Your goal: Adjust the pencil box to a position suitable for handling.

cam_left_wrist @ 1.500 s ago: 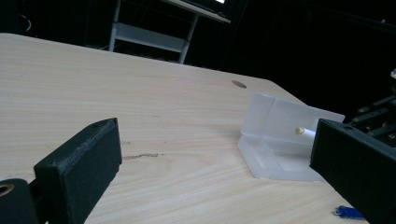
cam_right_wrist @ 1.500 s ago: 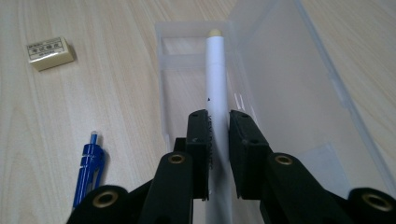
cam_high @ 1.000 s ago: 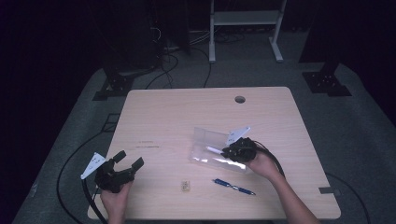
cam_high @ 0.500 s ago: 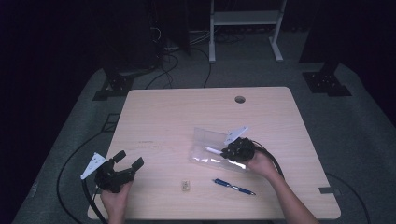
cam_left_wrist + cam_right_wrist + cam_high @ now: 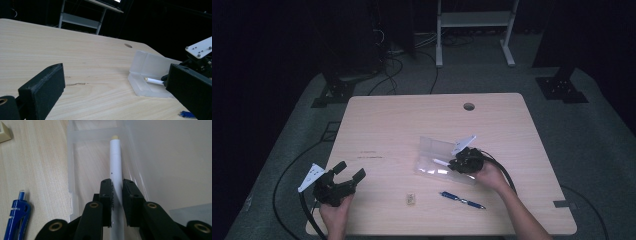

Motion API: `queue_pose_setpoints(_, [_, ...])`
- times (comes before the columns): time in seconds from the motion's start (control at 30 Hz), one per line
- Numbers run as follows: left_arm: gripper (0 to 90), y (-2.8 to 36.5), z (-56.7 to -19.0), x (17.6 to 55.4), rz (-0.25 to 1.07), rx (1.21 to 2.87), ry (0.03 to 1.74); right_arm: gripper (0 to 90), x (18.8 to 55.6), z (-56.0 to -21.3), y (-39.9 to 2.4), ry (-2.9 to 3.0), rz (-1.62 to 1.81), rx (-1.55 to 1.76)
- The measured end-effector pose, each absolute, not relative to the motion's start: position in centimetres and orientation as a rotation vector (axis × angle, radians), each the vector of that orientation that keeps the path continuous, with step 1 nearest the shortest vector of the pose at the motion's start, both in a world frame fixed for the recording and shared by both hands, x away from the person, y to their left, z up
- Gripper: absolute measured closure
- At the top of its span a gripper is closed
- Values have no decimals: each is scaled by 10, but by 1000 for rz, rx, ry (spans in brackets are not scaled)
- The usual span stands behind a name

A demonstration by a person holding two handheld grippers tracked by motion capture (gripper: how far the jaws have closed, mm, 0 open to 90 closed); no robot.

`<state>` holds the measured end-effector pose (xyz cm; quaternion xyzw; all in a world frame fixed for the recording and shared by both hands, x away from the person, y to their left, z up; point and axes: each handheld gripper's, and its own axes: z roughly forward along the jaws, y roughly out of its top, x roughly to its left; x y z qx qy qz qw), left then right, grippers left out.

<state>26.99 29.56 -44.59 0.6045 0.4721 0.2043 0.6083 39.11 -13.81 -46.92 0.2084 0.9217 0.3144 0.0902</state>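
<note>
A white cylindrical marker (image 5: pixel 116 170) is being lowered into the clear plastic case (image 5: pixel 72 165), clamped by the right gripper (image 5: pixel 116 195) (left gripper (image 5: pixel 110 100) idle, jaws wide), so release seems next.

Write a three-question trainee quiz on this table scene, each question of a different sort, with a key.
1. True or false: the right gripper is shut on the white cylindrical marker.
2. Multiple choice: where does the blue ballpoint pen lie? A) inside the clear plastic case B) on the bare wooden table C) between the left gripper's jaws
3. Short answer: how do the jaws of the left gripper stand?

Key
1. True; its jaws clamp the marker's barrel over the open clear plastic case.
2. B; it rests on the light wooden table, between the case and the table's near edge.
3. Wide open, with nothing between them.
</note>
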Motion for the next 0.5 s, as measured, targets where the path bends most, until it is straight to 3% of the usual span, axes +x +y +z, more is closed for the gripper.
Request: queue_pose_setpoints(0.5, [11,296,-446,270,473,1396,1090,742,392,-476,-137,2752,933,630])
